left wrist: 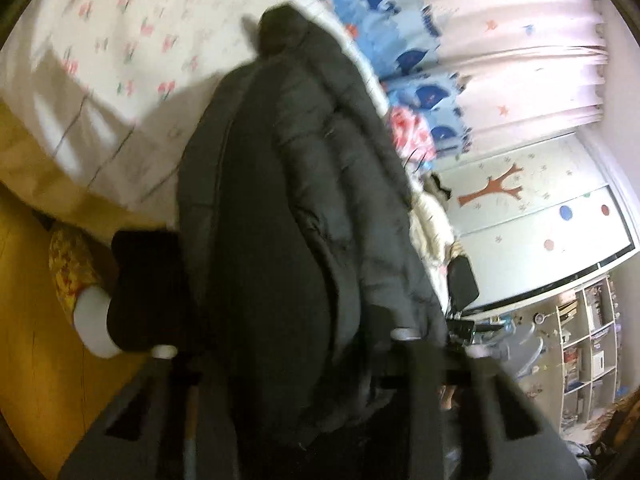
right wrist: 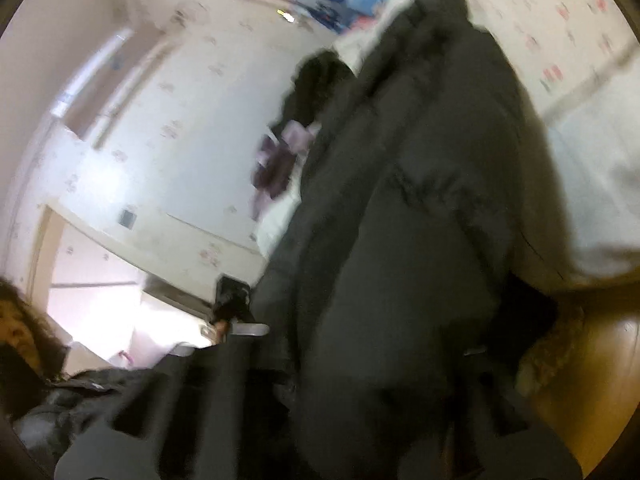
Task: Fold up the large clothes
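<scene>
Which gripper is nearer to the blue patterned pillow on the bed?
Left, probably. The left gripper, bunched in the dark puffer jacket, has the blue pillow large just beyond it; from the right gripper it sits small and distant.

1. On my left wrist feed, a white floral sheet (left wrist: 132,52) covers the bed.
2. Blue whale-print bedding (left wrist: 404,64) lies beside a pale curtain (left wrist: 532,52).
3. A wardrobe door (left wrist: 532,208) carries a tree sticker (left wrist: 494,190) and coloured dots.
4. A shelf unit (left wrist: 588,344) stands lower right, contents blurred.
5. A yellow slipper (left wrist: 72,268) rests on the wood floor (left wrist: 36,360).
6. On my right wrist feed, a purple garment (right wrist: 276,168) lies before the white wall (right wrist: 172,128).
</scene>
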`<state>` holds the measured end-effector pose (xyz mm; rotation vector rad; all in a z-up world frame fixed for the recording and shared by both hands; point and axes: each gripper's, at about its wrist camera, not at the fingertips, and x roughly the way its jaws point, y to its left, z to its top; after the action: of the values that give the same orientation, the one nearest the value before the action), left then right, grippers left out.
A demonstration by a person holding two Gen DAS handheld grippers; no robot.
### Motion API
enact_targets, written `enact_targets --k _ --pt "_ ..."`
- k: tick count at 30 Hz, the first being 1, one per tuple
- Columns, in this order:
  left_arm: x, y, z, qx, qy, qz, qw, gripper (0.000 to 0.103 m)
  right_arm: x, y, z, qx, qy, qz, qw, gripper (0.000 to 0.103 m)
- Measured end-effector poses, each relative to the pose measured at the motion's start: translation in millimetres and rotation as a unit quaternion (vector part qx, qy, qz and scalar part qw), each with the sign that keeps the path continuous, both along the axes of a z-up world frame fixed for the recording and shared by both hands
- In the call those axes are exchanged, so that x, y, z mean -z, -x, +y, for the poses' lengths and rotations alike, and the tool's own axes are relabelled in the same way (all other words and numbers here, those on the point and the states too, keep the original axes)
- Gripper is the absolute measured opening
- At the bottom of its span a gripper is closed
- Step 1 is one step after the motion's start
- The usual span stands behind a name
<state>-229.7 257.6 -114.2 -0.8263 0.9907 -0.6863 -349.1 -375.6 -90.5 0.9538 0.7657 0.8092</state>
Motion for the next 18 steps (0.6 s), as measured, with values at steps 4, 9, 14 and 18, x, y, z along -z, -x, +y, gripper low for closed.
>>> enact_targets --k 4,9,14,18 --pt "-45 15 0 -0.01 0.02 -0.066 0.9976 0.013 -42 4 -1 0.017 -0.033 -0.073 0.997 0.012" --pt "-85 27 0 0.013 0.016 -0.119 0.9927 0.013 -81 19 -5 -0.001 -0.064 -0.138 0.988 0.013" --pt "-50 26 -14 0.046 -0.081 -0.067 0.9934 0.04 -51 20 -3 -0.021 -0.008 -0.056 0.998 0.062" --pt "-10 24 -18 0.025 -0.099 -0.006 0.9947 0.077 -6 24 -5 -0.006 -0.005 0.02 1.0 0.078"
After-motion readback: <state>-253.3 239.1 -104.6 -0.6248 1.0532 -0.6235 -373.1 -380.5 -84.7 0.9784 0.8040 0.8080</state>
